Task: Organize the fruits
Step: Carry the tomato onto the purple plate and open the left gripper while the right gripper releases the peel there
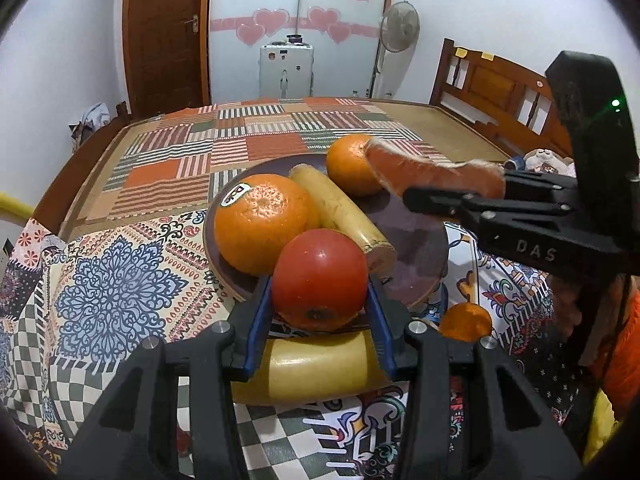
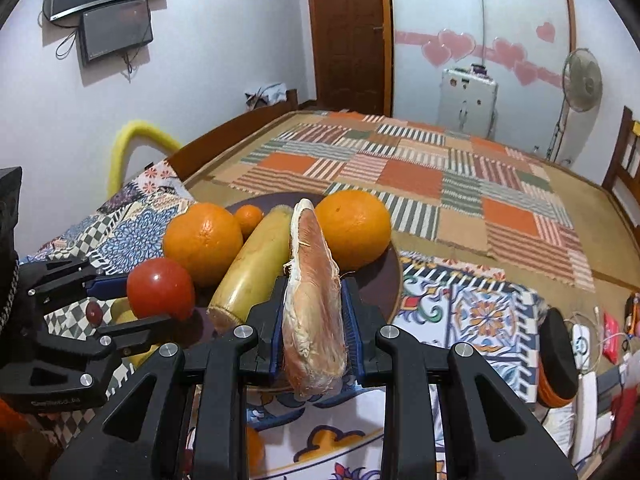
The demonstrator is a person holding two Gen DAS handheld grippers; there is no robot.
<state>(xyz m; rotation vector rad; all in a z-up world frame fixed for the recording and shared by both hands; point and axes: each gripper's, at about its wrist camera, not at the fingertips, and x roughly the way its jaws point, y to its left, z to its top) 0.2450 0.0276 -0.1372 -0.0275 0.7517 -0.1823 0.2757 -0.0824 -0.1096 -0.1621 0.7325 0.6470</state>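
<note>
My left gripper (image 1: 320,285) is shut on a red round fruit (image 1: 320,278), held just above the near rim of a dark plate (image 1: 416,240). On the plate lie a stickered orange (image 1: 260,222), a banana (image 1: 340,216) and a second orange (image 1: 348,164). My right gripper (image 2: 315,285) is shut on a pink citrus segment (image 2: 314,312) over the plate's (image 2: 382,280) near edge. The right wrist view also shows both oranges (image 2: 204,240) (image 2: 354,228), a small mandarin (image 2: 248,218), the banana (image 2: 260,264) and the left gripper (image 2: 148,300) with the red fruit (image 2: 160,288).
A second yellow banana piece (image 1: 316,368) and a small orange (image 1: 466,322) lie on the patterned cloth (image 1: 112,300) in front of the plate. Behind stretches a bed with a patchwork mat (image 2: 420,172) and wooden headboard (image 1: 492,92). Cables and small items (image 2: 592,344) sit at the right.
</note>
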